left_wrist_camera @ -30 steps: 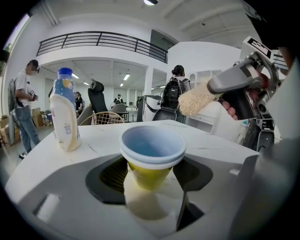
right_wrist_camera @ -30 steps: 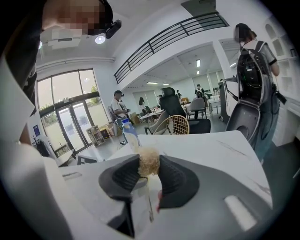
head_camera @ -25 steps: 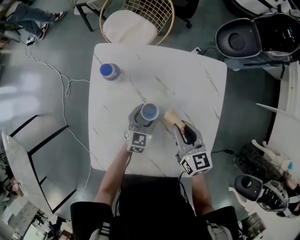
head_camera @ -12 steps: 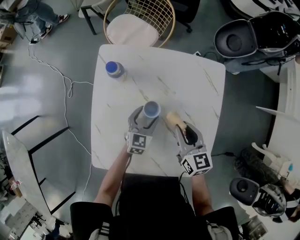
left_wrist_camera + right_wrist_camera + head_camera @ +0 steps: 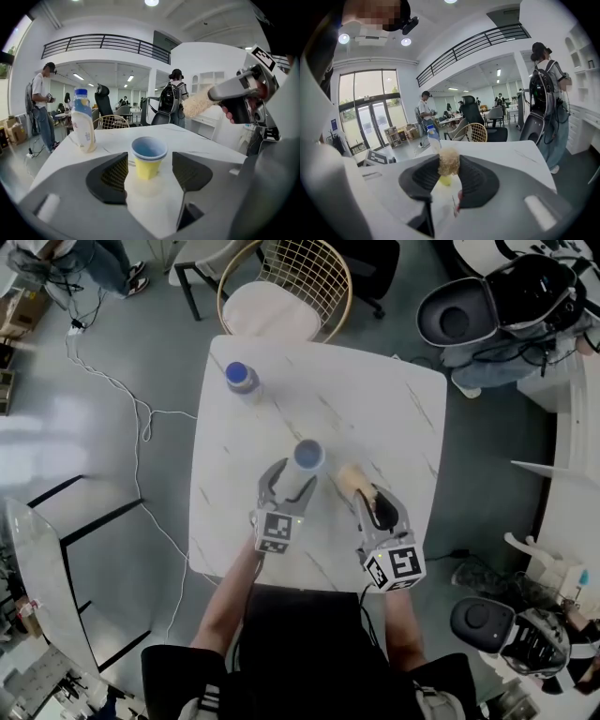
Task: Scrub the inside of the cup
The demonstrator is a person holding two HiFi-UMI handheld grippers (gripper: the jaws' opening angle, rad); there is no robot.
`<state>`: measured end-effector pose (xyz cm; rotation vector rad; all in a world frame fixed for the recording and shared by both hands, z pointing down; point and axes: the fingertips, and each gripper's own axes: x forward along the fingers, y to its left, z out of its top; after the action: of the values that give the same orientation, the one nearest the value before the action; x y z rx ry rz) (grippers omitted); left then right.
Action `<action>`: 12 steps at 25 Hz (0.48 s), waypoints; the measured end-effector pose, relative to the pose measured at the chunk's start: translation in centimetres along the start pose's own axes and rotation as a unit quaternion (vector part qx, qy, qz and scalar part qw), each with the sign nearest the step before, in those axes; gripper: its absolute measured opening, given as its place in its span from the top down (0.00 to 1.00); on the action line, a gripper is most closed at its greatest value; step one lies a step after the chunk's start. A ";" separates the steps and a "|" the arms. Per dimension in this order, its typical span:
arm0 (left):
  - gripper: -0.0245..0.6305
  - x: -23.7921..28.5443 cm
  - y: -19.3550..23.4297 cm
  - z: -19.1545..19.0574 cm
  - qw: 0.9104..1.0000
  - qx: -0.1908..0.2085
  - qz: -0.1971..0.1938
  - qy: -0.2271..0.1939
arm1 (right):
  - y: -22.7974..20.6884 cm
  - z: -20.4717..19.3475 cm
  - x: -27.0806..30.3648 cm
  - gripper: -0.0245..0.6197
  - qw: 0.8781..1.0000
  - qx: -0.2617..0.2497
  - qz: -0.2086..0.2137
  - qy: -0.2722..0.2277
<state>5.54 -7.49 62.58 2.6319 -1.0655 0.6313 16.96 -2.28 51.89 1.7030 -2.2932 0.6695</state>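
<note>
Jaws of the left gripper (image 5: 292, 475) are closing but wide apart, and the one yellow cup (image 5: 148, 157) stands untouched between their tips on the white counter (image 5: 375, 399). Right of the cup, the right gripper (image 5: 449, 176) has its jaws clamped on one tan brush (image 5: 448, 163). One blue-capped bottle (image 5: 243, 379) stands beyond the cup, its label unreadable.

obstacles: cup (image 5: 308, 456) mid-table, bottle (image 5: 242, 378) far-left corner | free: table (image 5: 384, 409) far-right side

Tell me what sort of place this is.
Probably an open-plan office or lab: a mezzanine railing overhead, office chairs in the background, and tall glass entrance doors.
</note>
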 end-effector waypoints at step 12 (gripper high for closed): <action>0.68 -6.5 0.1 5.8 0.998 0.016 0.019 -0.064 | 2.7 1.4 -2.4 0.79 0.999 -0.023 -0.010 -0.035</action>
<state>3.04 -5.74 54.44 2.7174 -1.1532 0.4988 15.30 -0.33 49.04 1.7522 -2.3146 0.5567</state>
